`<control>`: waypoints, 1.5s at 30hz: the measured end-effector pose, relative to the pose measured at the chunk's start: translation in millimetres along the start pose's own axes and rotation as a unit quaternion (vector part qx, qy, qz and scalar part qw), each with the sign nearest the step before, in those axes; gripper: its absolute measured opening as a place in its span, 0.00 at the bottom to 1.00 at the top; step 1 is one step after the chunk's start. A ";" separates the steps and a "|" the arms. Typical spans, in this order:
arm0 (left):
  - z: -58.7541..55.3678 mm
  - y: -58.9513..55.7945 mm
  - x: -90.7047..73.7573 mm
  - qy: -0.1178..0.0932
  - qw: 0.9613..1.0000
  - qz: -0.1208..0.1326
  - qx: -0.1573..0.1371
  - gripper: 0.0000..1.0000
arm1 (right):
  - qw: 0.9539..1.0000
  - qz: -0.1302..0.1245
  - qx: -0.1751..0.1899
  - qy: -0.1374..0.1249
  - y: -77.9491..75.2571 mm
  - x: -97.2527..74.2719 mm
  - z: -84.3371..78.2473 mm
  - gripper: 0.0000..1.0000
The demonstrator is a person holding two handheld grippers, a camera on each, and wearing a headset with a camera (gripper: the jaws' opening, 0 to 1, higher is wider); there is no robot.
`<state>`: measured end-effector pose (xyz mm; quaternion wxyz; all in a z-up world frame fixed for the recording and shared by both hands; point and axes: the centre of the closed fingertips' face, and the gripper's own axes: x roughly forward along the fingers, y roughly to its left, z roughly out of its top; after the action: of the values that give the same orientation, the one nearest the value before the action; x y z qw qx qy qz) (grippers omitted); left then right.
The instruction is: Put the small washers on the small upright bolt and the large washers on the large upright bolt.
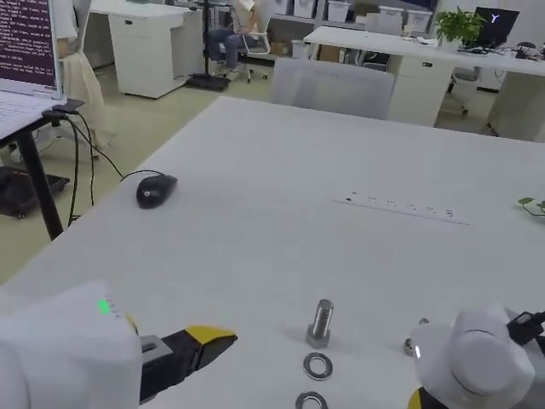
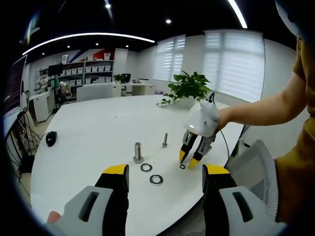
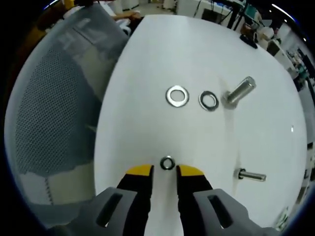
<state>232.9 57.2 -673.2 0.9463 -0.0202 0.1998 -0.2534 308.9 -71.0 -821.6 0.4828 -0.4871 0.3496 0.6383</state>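
Note:
The large upright bolt (image 1: 321,324) stands on the white table, with two large washers (image 1: 318,366) (image 1: 311,400) lying flat in front of it. To its right are the small upright bolt (image 1: 423,322) and a small washer (image 1: 410,347). In the right gripper view, my right gripper (image 3: 165,172) is open and low over the table. Its yellow tips are on either side of the small washer (image 3: 168,162), not closed on it. My left gripper (image 2: 166,173) is open and empty, back from the large bolt (image 2: 138,152). The left gripper view has the right gripper (image 2: 189,160) pointing down at the small washer (image 2: 182,166).
A black mouse (image 1: 156,189) with its cable lies at the table's left. A white power strip (image 1: 400,207) lies across the far middle. A mesh chair (image 3: 54,113) stands at the table's near edge. A potted plant (image 2: 187,88) sits at one end of the table.

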 end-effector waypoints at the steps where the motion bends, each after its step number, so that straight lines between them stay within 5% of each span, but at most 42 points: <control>1: 0.2 0.5 0.3 0.000 1.000 0.001 0.000 0.59 | 1.000 0.002 0.002 0.000 0.1 0.9 -0.2 0.20; 37: -3.2 2.8 3.7 0.001 1.000 0.009 -0.012 0.59 | 1.000 0.008 -0.009 -0.002 -2.4 3.5 1.8 0.12; 45: -3.3 3.5 3.9 0.001 1.000 0.011 -0.011 0.59 | 1.000 -0.006 -0.004 -0.007 -14.9 -10.2 -0.2 0.12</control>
<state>236.4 58.5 -678.2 0.9485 -0.0281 0.2039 -0.2407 323.8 -69.7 -811.5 0.4873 -0.4862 0.3410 0.6402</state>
